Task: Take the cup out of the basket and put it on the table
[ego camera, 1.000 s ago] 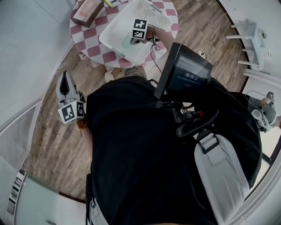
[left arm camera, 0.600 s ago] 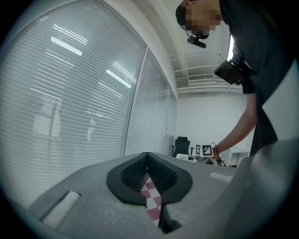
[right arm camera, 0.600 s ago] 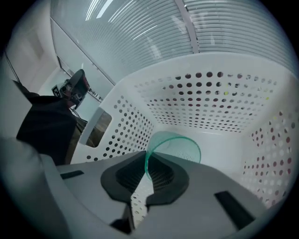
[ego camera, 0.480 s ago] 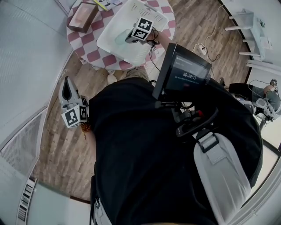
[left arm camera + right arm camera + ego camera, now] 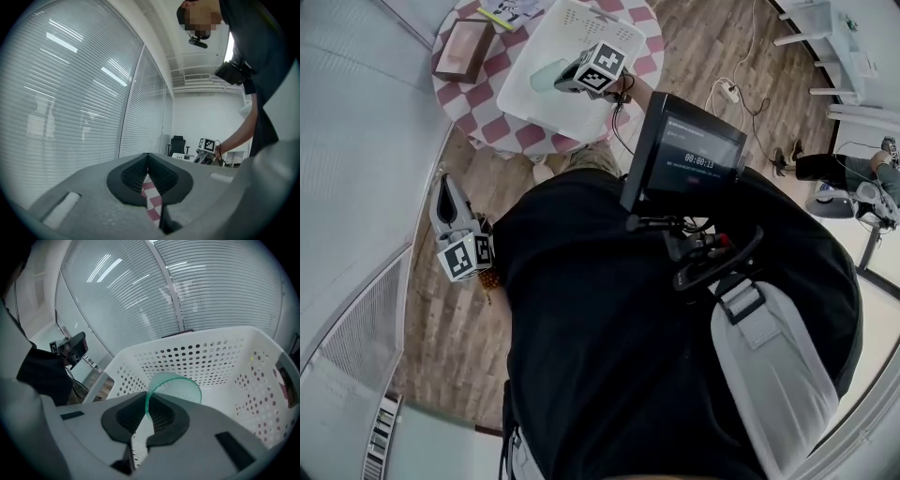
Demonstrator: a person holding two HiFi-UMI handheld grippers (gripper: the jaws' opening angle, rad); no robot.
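R gripper pinched near-shut on cup rim, inside basket. Thin grip, so it could slip or snag the wall. L gripper closed, empty.

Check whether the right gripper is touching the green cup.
Touching. The right gripper view shows the right gripper with its jaws closed on the thin wall of the green cup at the rim, with no gap on either side.

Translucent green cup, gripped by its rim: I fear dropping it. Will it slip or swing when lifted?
The translucent green cup looks thin-walled, so probably light. The right gripper pinches just one spot on its rim, so it may swing. Its smooth wall could slip.
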